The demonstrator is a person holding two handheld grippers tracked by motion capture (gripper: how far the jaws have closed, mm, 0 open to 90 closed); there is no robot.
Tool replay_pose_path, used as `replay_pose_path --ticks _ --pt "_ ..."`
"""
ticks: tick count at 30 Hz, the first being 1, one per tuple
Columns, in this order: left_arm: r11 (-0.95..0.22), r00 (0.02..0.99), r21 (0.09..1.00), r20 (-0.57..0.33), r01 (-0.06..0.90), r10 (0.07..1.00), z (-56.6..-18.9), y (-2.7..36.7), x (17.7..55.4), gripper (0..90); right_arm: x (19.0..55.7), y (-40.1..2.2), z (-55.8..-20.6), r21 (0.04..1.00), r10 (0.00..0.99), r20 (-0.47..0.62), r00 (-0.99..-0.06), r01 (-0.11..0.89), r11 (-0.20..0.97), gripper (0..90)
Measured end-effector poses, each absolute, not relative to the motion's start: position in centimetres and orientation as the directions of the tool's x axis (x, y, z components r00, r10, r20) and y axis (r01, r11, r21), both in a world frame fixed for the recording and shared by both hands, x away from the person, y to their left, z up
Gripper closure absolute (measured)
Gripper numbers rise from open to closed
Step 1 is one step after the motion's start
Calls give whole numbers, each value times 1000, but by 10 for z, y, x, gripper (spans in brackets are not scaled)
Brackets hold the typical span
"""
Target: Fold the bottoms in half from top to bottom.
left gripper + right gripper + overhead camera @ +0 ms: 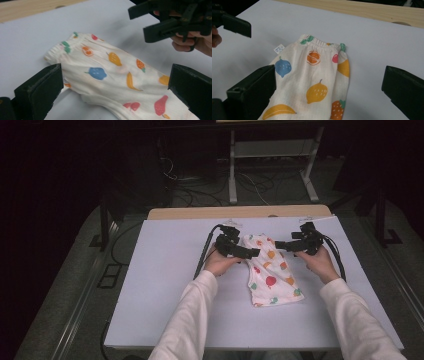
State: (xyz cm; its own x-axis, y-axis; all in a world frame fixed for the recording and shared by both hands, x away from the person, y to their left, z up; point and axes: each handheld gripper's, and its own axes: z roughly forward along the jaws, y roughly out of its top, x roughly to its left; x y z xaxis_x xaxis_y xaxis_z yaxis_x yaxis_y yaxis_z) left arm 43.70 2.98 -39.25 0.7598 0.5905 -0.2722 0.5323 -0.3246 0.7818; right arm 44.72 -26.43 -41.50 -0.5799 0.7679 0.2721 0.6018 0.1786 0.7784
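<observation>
Hovering just above the bench, the left tongs [248, 252] point toward the right with their jaws spread wide and nothing between them; in the left gripper view the two black jaws stand well apart at the lower corners, with the cloth lying across the gap below them. The right tongs [281, 245] point back toward the left, also gaping and empty, their jaws likewise framing the garment in the right gripper view. The two sets of tongs face each other over the upper end of the garment, near one another but apart.

Between and below them lies a pair of small white fruit-print trousers [270, 275], folded lengthwise and flat on the bench. The elastic waistband [322, 43] sits at the far end, with a little white label [279, 48] sticking out at one side of it. The print shows a blue fruit, an orange slice, a yellow lemon, a banana and a strawberry. The leg end of the trousers reaches toward the person.

The person's left hand [220, 262] and right hand [320, 262] grip the tools, white sleeves [190, 320] coming in from below. The bench [165, 285] has a white top with a wooden strip [240, 212] along its far edge. A black cable [204, 252] trails from the left tongs.
</observation>
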Motion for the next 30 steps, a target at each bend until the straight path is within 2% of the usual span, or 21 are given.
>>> replay_pose_path --ticks 6,9,14,30 --pt "-326 753 769 -289 550 591 -387 38 448 1 449 -265 -414 777 769 275 -578 604 176 0" --pt "-347 755 743 -312 573 577 -388 41 455 53 452 -264 -413 763 766 287 -575 620 180 0" --pt "-329 733 726 -344 604 587 -392 45 464 53 457 -263 -409 764 767 283 -576 619 183 0" --pt "-305 675 696 -346 650 652 -398 60 490 66 468 -264 -402 751 765 315 -562 640 162 0"
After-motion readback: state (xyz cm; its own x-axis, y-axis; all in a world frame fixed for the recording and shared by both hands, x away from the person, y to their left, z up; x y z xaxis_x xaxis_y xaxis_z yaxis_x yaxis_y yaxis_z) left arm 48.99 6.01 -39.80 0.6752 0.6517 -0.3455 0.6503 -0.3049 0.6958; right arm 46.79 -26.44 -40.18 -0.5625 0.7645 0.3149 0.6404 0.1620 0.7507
